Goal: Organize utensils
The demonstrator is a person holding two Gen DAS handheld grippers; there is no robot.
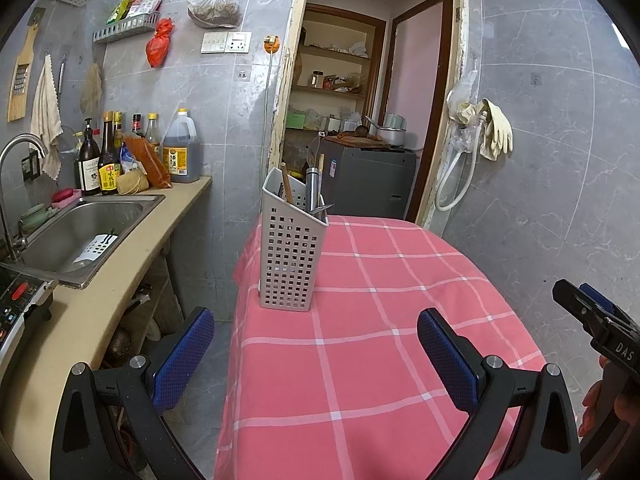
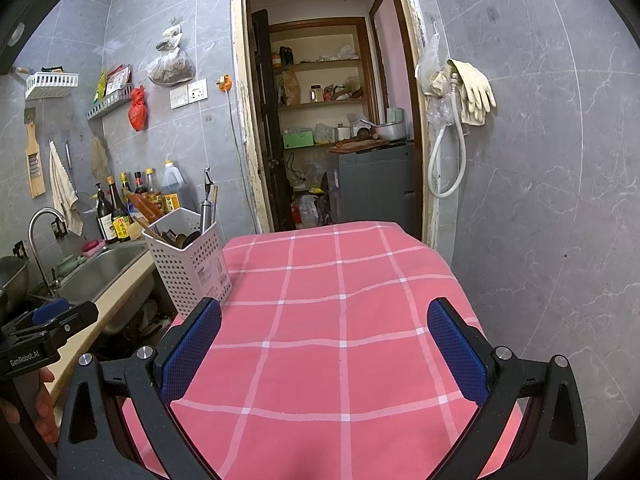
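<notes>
A white perforated utensil holder [image 1: 289, 258] stands near the left edge of the pink checked tablecloth [image 1: 380, 320]. Wooden chopsticks and metal utensils [image 1: 312, 190] stick out of its top. My left gripper [image 1: 314, 344] is open and empty, hovering over the near left part of the table, short of the holder. In the right wrist view the holder [image 2: 188, 264] is at the table's left edge with utensils [image 2: 208, 208] in it. My right gripper [image 2: 324, 340] is open and empty above the cloth [image 2: 340, 320], to the right of the holder.
A beige counter [image 1: 120, 272] with a steel sink [image 1: 80, 232] and several sauce bottles [image 1: 108, 160] runs along the left. A doorway [image 2: 328, 120] with shelves and a grey cabinet lies behind the table. Rubber gloves [image 2: 472, 88] and a hose hang on the right wall.
</notes>
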